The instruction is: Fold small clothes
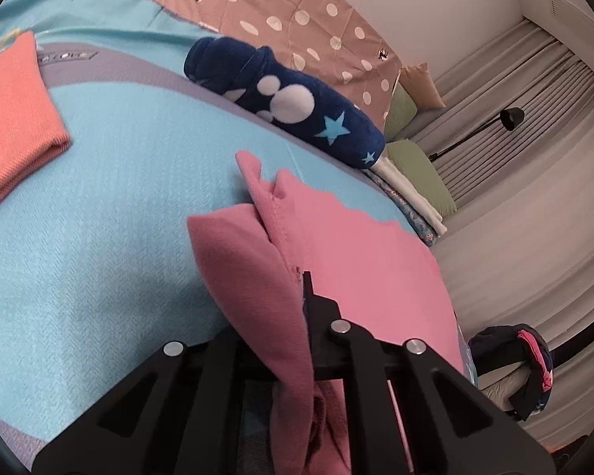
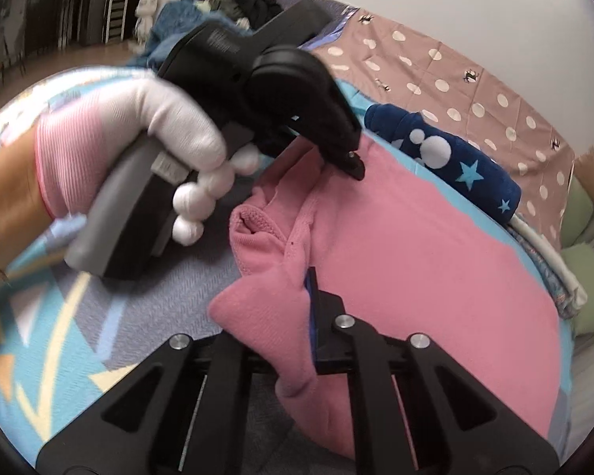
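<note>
A turquoise blanket covers the bed, with a grey band across it; in the right wrist view its near part shows grey cloth with pale triangles and stripes. Behind it lies a brown spotted quilt, and grey curtains hang at the right.

The pink garment lies spread on the blanket, its far edge near a navy roll printed with white dots and pale blue stars. An orange folded cloth sits well apart at the left of the left wrist view.

The garment's near edge is bunched and lifted into folds at both grippers. The left gripper has its jaws closed together on a seamed fold of the garment, pink cloth draping over the left finger and down between the arms. The right gripper is likewise clamped on a fold of the garment, cloth hanging over its left side.

In the right wrist view a white-gloved hand with a pink cuff grips the left gripper's handle, its tip pressed into the garment's raised edge.
</note>
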Motion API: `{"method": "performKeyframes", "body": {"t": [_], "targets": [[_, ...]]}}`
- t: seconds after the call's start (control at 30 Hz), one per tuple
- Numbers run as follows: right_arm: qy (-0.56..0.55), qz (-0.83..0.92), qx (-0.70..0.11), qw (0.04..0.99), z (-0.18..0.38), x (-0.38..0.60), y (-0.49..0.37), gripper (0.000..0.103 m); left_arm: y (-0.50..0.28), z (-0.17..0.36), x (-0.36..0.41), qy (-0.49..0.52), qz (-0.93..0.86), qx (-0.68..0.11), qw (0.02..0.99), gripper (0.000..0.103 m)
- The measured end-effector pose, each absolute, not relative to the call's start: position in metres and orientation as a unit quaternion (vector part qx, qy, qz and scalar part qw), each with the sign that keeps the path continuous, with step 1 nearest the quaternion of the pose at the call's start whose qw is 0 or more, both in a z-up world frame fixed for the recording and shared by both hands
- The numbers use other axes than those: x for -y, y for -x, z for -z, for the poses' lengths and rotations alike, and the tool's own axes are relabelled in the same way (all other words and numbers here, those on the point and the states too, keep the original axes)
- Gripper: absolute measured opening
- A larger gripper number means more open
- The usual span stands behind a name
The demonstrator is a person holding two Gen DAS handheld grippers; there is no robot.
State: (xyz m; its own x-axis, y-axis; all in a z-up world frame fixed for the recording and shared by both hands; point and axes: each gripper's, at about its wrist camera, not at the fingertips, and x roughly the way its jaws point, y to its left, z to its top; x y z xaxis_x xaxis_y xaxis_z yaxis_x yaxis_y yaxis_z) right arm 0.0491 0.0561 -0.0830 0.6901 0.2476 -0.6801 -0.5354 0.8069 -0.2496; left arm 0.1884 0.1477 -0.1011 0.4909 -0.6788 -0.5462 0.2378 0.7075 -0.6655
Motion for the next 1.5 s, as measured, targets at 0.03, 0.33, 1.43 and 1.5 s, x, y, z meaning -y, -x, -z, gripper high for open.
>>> {"method": "performKeyframes", "body": {"t": [0.03,0.33,1.43,1.5], "targets": [[0.217,-0.22,-0.322,0.895,0.079,-0.055,-0.048,0.005,-0.187,0.096,-0.147,0.259,0.279,-0.418,0.825,0.006],[0.176,-0.229,-0.321,0.902,0.063,-0.043,-0.043,0.006,-0.185,0.078,-0.142,0.247,0.268,-0.427,0.828,0.007],[-0.122,-0.183,-0.319,0.922,0.026,0.179,-0.036,0.006,-0.195,-0.012,0.084,0.087,0.274,-0.459,0.841,0.007],[-0.135,-0.176,-0.321,0.921,0.03,0.198,-0.036,0.006,-0.195,-0.009,0.108,0.068,0.274,-0.465,0.839,0.007]]}}
